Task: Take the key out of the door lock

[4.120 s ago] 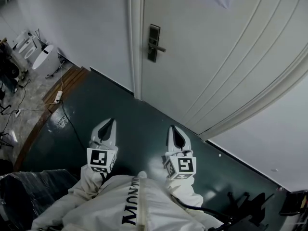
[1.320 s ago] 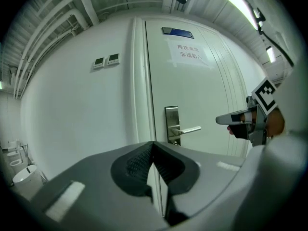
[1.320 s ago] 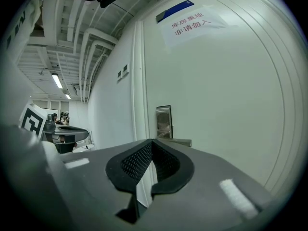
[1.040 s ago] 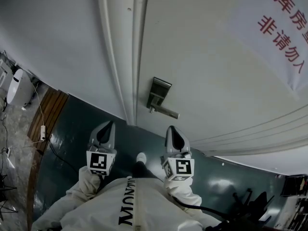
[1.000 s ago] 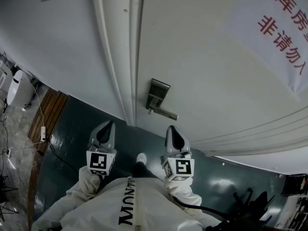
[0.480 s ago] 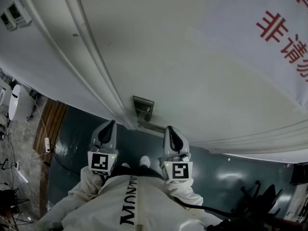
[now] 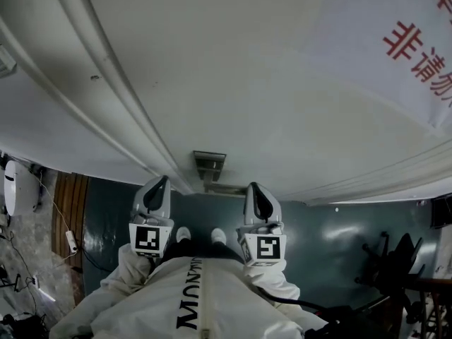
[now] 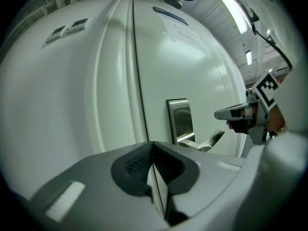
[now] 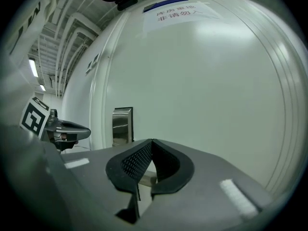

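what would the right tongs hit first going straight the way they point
Probably the lever handle, showing just beyond the shut right tongs; otherwise the white door beside the lock plate. Depth is unclear.

— What do you count ahead?
— You have one door (image 7: pixel 247 69), one lock plate (image 7: pixel 209 166), one handle (image 8: pixel 211 141), one notice (image 7: pixel 395 55) at upper right, two grippers: left gripper (image 7: pixel 162 181), right gripper (image 7: pixel 252 187).
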A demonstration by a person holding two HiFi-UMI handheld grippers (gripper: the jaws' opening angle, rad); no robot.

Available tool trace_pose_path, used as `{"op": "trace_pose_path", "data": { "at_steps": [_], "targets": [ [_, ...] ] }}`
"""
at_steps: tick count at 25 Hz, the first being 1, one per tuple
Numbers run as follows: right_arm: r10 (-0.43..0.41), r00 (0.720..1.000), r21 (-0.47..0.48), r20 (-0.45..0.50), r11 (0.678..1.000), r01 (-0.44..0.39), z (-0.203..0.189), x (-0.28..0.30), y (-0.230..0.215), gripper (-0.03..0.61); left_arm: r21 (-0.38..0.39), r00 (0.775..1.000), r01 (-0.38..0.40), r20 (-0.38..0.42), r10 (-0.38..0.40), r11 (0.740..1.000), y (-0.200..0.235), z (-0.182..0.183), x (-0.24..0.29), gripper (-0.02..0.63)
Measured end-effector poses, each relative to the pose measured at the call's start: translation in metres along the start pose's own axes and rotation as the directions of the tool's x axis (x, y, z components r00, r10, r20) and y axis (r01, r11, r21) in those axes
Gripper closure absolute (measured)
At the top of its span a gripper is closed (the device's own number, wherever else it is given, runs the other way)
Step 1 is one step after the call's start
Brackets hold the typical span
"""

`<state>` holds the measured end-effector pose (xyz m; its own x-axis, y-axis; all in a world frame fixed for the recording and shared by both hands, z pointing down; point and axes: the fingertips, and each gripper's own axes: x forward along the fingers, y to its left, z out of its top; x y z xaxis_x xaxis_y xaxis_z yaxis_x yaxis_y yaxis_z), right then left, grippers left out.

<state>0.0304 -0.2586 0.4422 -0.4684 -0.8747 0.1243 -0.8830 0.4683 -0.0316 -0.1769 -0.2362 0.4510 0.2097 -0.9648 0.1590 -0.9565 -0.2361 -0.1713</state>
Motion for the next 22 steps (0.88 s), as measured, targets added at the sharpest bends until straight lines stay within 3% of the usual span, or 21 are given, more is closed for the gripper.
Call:
{"op": "trace_pose_path", "data": {
  "at_steps": [8, 14, 22],
  "targets": [
    [-0.095, 0.995, 0.002, -0.019, 0.995, 0.095, -0.001, -0.004, 0.045, 0.578, -0.030, 0.996, 0.086, 0.018, -0.086, 0.996, 0.032, -0.016, -0.006, 0.614],
    [-0.135, 0.989, 0.031, -0.060, 0.990, 0.137, -0.014, -0.011, 0.055, 0.578, -0.037, 0.989, 0.146, 0.031, -0.145, 0.989, 0.026, -0.018, -0.006, 0.614],
    [-0.061, 0.991, 0.229, -0.117, 0.970, 0.087, -0.050, -0.011, 0.067, 0.559, -0.038, 0.984, 0.177, 0.028, -0.176, 0.984, 0.023, -0.020, -0.003, 0.614]
  ]
}}
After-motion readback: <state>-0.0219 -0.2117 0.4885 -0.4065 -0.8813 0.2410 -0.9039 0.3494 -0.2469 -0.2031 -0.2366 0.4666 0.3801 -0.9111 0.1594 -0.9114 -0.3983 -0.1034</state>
